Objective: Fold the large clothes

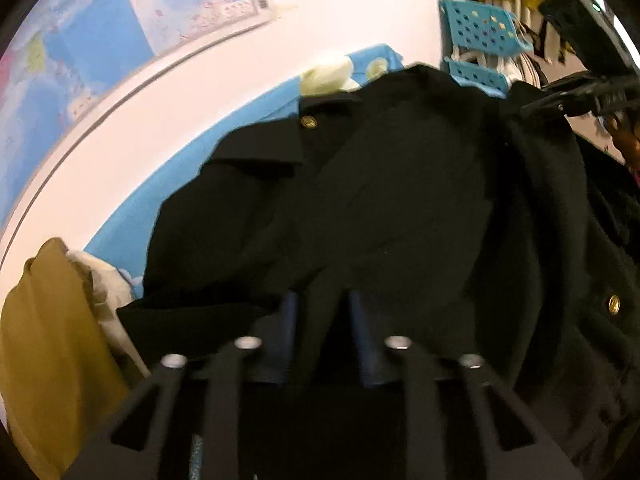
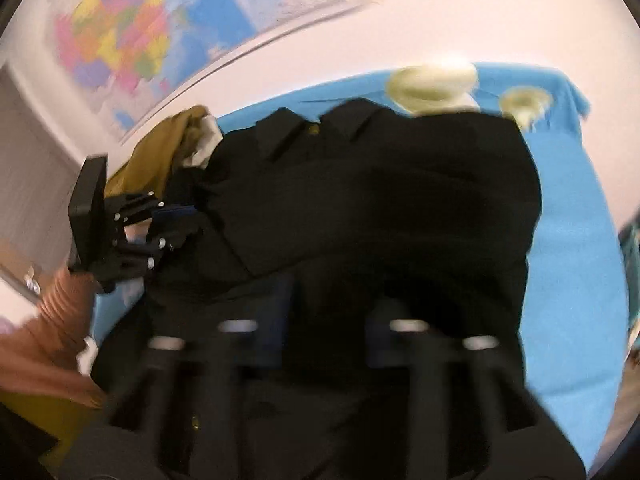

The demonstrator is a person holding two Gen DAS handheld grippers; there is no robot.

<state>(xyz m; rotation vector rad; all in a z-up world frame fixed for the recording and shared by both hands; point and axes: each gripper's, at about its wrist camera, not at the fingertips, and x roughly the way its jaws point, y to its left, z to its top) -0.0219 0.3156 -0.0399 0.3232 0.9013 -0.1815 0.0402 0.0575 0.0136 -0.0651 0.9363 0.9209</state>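
Surroundings: mustard-brown garment (image 1: 44, 344) heaped at the left edge of the blue-covered counter (image 2: 576, 240); pale yellow-white bundle (image 2: 432, 84) at the far end; turquoise perforated plastic racks (image 1: 476, 28) by the wall; coloured wall map (image 2: 120, 44) behind.

Black heavy coat with brass buttons (image 1: 380, 200) lies spread on the counter, collar toward the wall, long axis running from collar back to the cameras.

Left tool (image 1: 322, 312): blue pads narrow, black cloth between them, apparently pinched. Right tool (image 2: 332, 312): fingers blurred, buried in coat fabric; grip cannot be judged.

Coat hem cut off below both views; motion blur smears detail.
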